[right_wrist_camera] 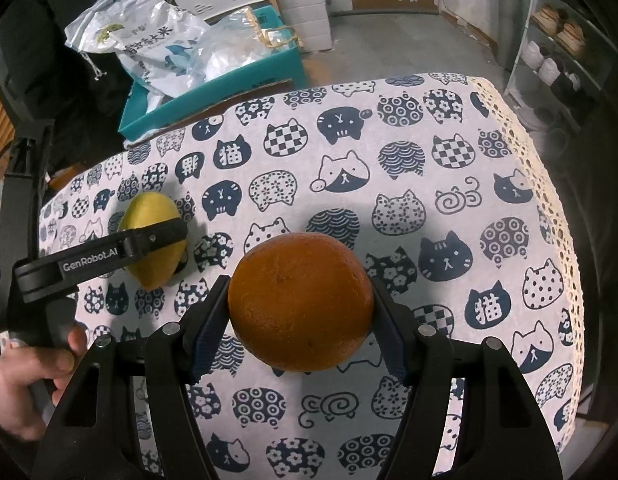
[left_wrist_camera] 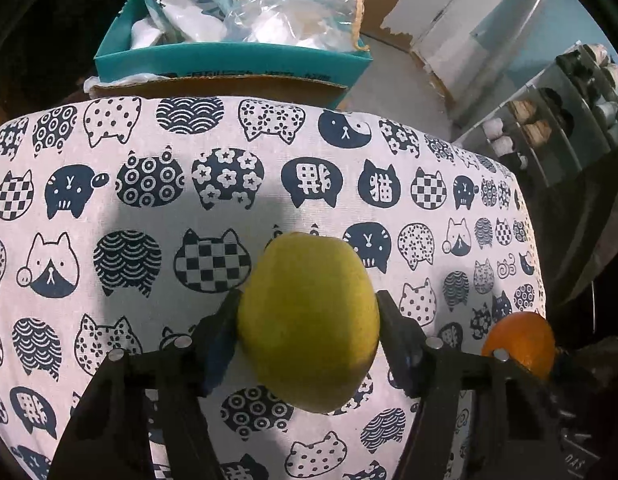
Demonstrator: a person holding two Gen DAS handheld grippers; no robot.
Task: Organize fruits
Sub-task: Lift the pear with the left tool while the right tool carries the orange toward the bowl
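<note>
My left gripper [left_wrist_camera: 308,320] is shut on a yellow-green lemon [left_wrist_camera: 309,320] and holds it just above the cat-print tablecloth [left_wrist_camera: 149,200]. My right gripper [right_wrist_camera: 300,304] is shut on an orange [right_wrist_camera: 300,302] and holds it over the cloth [right_wrist_camera: 429,184]. In the right wrist view the left gripper [right_wrist_camera: 149,240] with the lemon [right_wrist_camera: 151,212] is at the left. In the left wrist view the orange [left_wrist_camera: 521,340] shows at the right edge.
A teal box [left_wrist_camera: 229,66] full of plastic bags stands beyond the table's far edge, on the floor side. A shelf rack [left_wrist_camera: 557,120] with shoes is at the right. The table's lace-trimmed right edge [right_wrist_camera: 549,184] drops off.
</note>
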